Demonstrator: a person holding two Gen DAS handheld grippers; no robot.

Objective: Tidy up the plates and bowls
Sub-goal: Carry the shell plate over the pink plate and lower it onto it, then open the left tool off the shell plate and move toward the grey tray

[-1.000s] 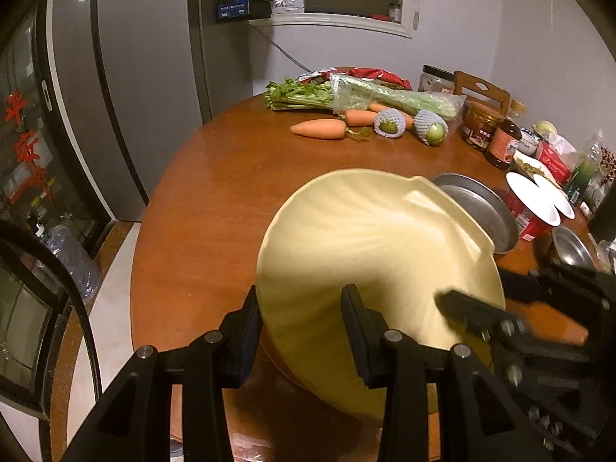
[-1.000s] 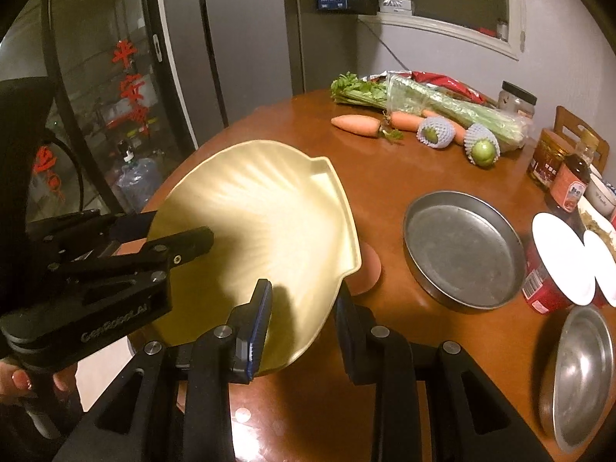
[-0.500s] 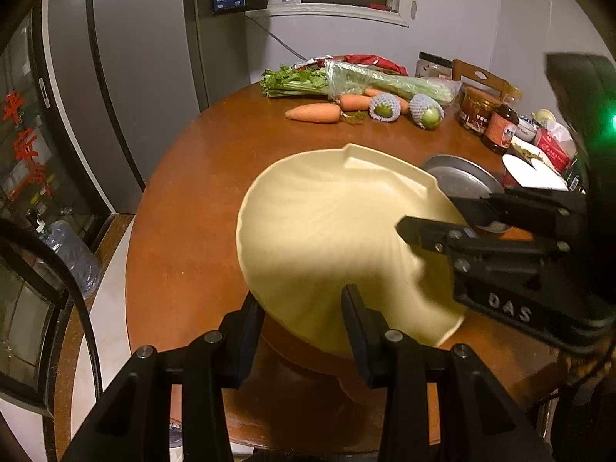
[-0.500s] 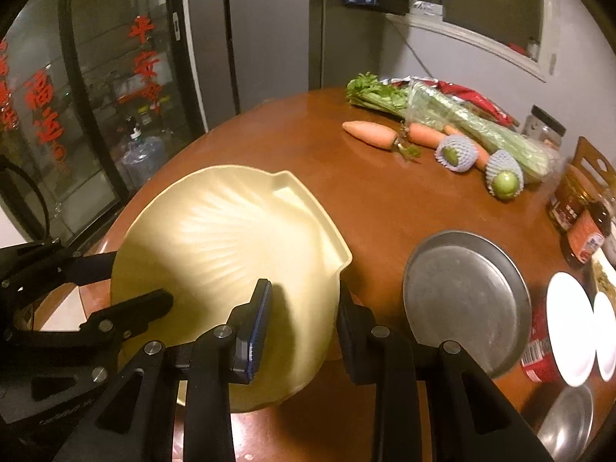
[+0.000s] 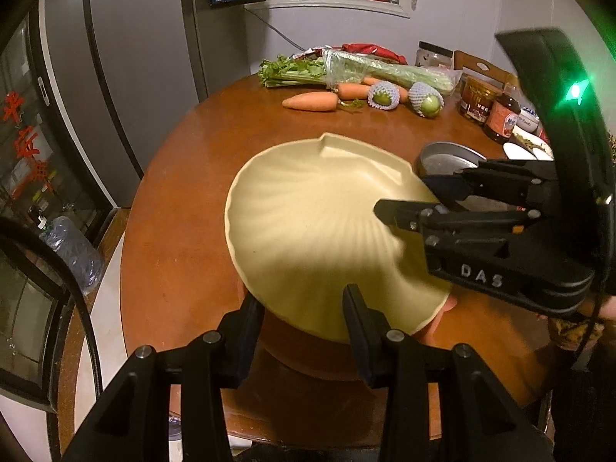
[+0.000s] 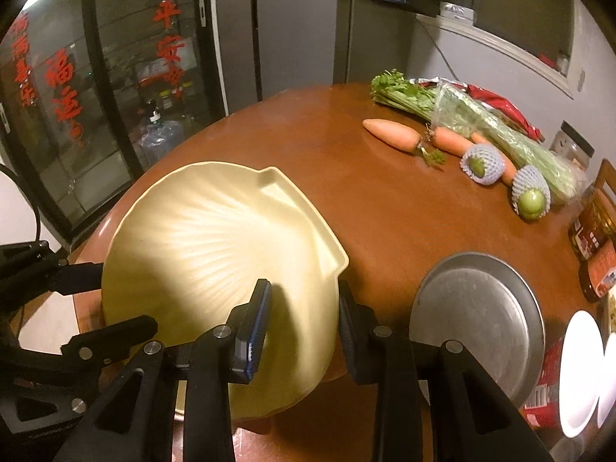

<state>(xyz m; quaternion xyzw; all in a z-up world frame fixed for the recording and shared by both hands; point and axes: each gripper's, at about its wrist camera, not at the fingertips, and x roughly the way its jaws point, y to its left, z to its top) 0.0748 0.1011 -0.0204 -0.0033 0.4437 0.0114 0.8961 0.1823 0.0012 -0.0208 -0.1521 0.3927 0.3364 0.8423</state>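
Step in hand, as I judge it: carrying the yellow shell-shaped plate (image 5: 319,231) over the round table (image 5: 192,177), tilted, near its front edge. My left gripper (image 5: 304,319) and right gripper (image 6: 304,308) each straddle the rim, one from either side (whether the jaws actually pinch I cannot tell). Next move wants level lowering, perhaps toward the metal pan (image 6: 477,323).

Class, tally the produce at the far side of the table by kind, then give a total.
Carrots: 3
Netted fruits: 2
Celery bunch: 1
Total: 6
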